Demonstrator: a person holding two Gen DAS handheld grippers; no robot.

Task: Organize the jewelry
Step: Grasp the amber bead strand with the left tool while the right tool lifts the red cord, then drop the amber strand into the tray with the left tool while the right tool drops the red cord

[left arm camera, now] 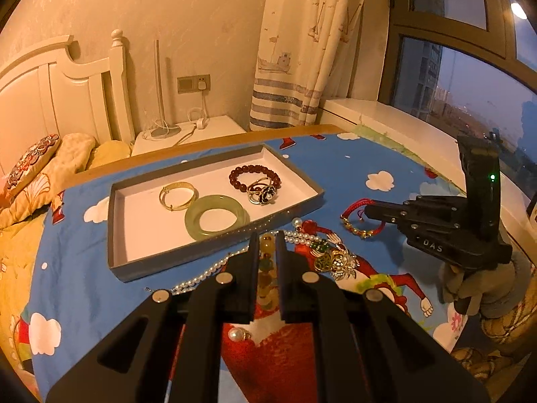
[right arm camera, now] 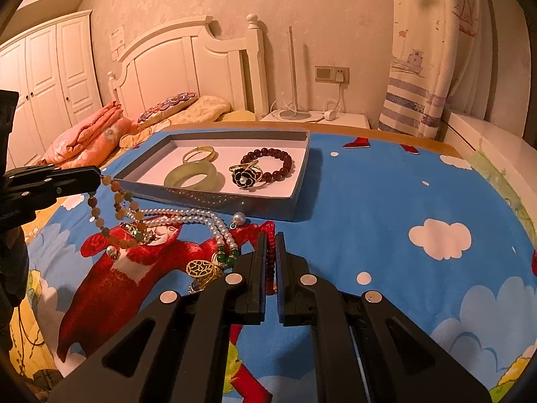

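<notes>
A grey tray [left arm camera: 144, 221] with a white floor holds a gold bangle [left arm camera: 178, 194], a jade bangle [left arm camera: 217, 216], a dark red bead bracelet [left arm camera: 253, 176] and a black flower ring [left arm camera: 261, 194]. My left gripper [left arm camera: 267, 238] is shut on a strand of amber and green beads [left arm camera: 266, 258]. In the right wrist view this strand [right arm camera: 117, 198] hangs from the left gripper [right arm camera: 99, 176] just left of the tray [right arm camera: 214, 199]. My right gripper [right arm camera: 271, 240] is shut on a red cord bracelet [right arm camera: 270, 262]; from the left wrist view the bracelet [left arm camera: 360, 230] dangles from its tips [left arm camera: 367, 210].
A pearl necklace [right arm camera: 188, 220], a gold pendant with green beads [right arm camera: 201, 268] and a loose pearl earring [left arm camera: 236, 334] lie on the blue cartoon cloth in front of the tray. A bed, a nightstand and a curtain stand behind; a window ledge runs along the right.
</notes>
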